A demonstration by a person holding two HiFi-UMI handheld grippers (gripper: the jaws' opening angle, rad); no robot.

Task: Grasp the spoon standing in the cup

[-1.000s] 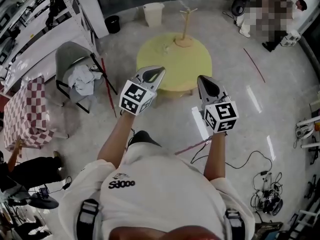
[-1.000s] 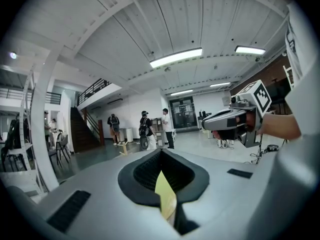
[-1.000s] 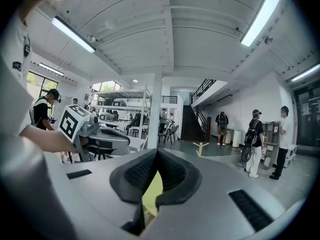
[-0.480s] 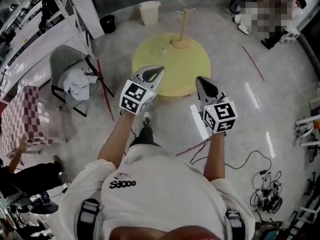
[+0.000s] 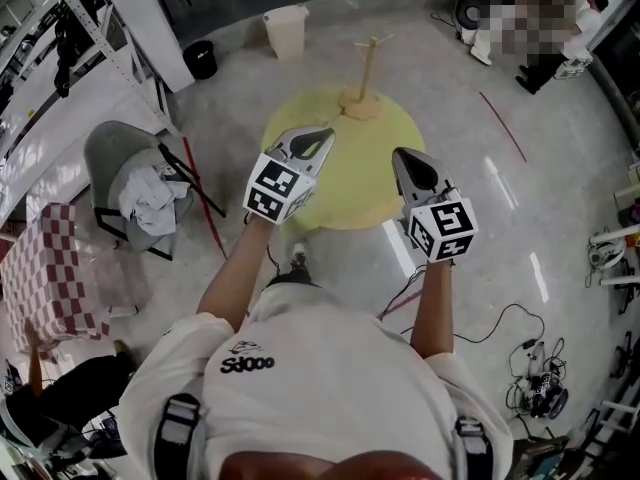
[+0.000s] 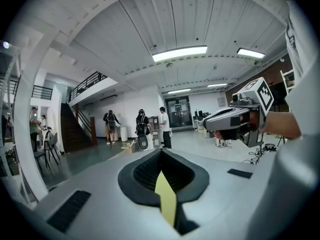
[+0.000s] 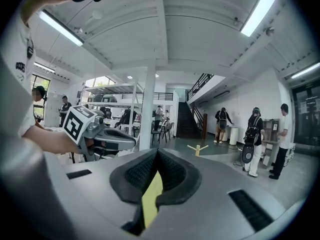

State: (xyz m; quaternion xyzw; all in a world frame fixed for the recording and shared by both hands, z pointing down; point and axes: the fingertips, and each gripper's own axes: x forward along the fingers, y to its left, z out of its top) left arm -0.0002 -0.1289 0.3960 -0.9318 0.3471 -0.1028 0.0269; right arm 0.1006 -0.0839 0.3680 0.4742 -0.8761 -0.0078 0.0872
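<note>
No cup or spoon shows in any view at this moment. In the head view a round yellow table (image 5: pixel 372 163) stands on the floor ahead, with a wooden branched stand (image 5: pixel 368 68) at its far side. My left gripper (image 5: pixel 322 134) is held in the air over the table's near left edge, jaws shut and empty. My right gripper (image 5: pixel 402 156) hovers over the near right edge, also shut and empty. The left gripper view shows shut jaws (image 6: pixel 160 152) and the right gripper (image 6: pixel 235 121). In the right gripper view the shut jaws (image 7: pixel 156 152) point level into the room towards the stand (image 7: pixel 198 149).
A grey chair with clothes (image 5: pixel 130 183) and a red-checked table (image 5: pixel 45 268) stand at the left. A white bin (image 5: pixel 284 30) and a black bin (image 5: pixel 200 58) sit beyond the table. Cables (image 5: pixel 520 338) lie on the floor at the right. People (image 6: pixel 142 129) stand far off.
The person has stepped forward: the yellow table now lies closer, under the gripper tips. Both grippers keep the same pose, shut.
</note>
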